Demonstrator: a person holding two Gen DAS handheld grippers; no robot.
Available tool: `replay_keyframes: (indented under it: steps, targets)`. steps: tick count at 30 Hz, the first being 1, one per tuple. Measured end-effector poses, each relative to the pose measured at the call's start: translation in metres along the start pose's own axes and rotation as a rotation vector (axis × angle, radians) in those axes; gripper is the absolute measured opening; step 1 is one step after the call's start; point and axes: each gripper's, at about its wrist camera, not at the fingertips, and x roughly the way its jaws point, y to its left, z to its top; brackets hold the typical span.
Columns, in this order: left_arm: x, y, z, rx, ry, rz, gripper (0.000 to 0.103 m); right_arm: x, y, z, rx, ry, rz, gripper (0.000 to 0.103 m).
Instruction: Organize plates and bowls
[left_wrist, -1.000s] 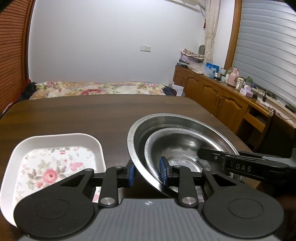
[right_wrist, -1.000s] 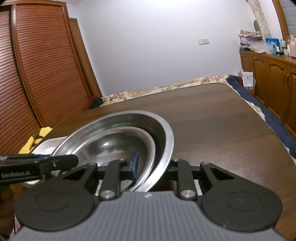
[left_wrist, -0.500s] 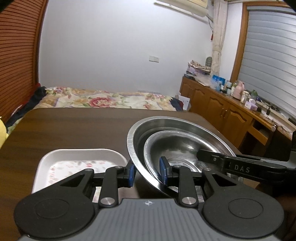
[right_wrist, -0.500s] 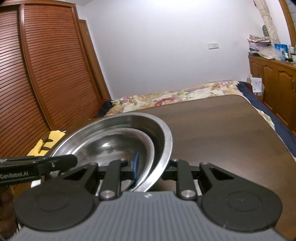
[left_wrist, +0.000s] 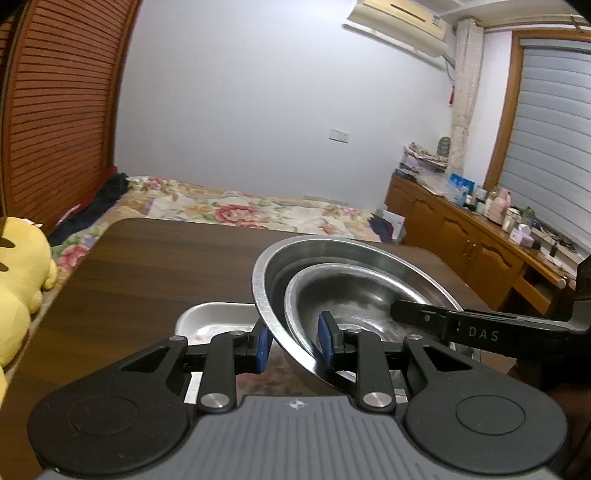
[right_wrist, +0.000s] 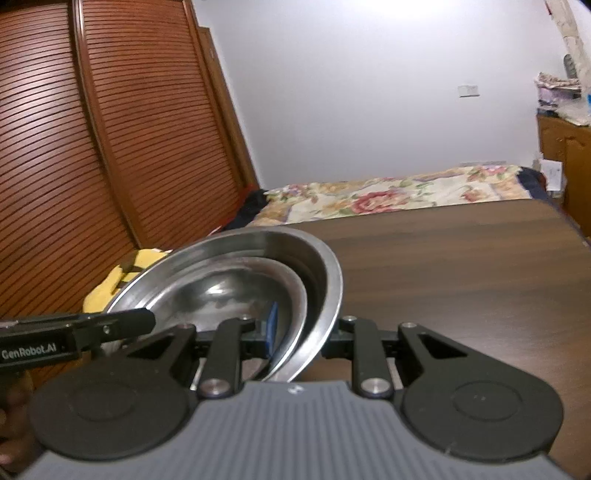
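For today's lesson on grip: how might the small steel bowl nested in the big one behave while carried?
The small steel bowl looks smooth, so it may slide inside the large bowl if tilted. Both grippers, left and right, pinch the rims; thin metal probably stays stiff.

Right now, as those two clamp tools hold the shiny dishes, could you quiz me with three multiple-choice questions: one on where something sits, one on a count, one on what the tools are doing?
1. Where is the small steel bowl?
A. Inside the large steel bowl
B. On the bed
C. In the white dish

2. How many steel bowls are held?
A. One
B. Two
C. Four

3. What are the left gripper and right gripper doing?
A. Hanging open
B. Each clamping the rims
C. Holding a spoon

Answers: 1 A, its rim lies within the larger rim. 2 B, two nested rims show. 3 B, each gripper's fingers straddle the rims on opposite sides.
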Motion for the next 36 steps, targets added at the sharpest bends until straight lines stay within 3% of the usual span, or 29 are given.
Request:
replay_keyframes:
  steps: [13,29,34,36]
  targets:
    - [-0.006,0.034,-0.010,-0.039,0.015,0.056,0.029,0.020,0.031,-0.007,-0.079,0.061,0.030,0.025]
    - [0.001,0.040,-0.016,-0.050,0.037,0.070,0.030,0.029,0.037,-0.013,-0.096,0.088,0.031,0.025]
    - [0.003,0.041,-0.016,-0.045,0.037,0.075,0.030,0.030,0.039,-0.013,-0.103,0.083,0.040,0.027]
    - [0.002,0.038,-0.016,-0.041,0.035,0.083,0.030,0.030,0.040,-0.013,-0.110,0.084,0.045,0.034]
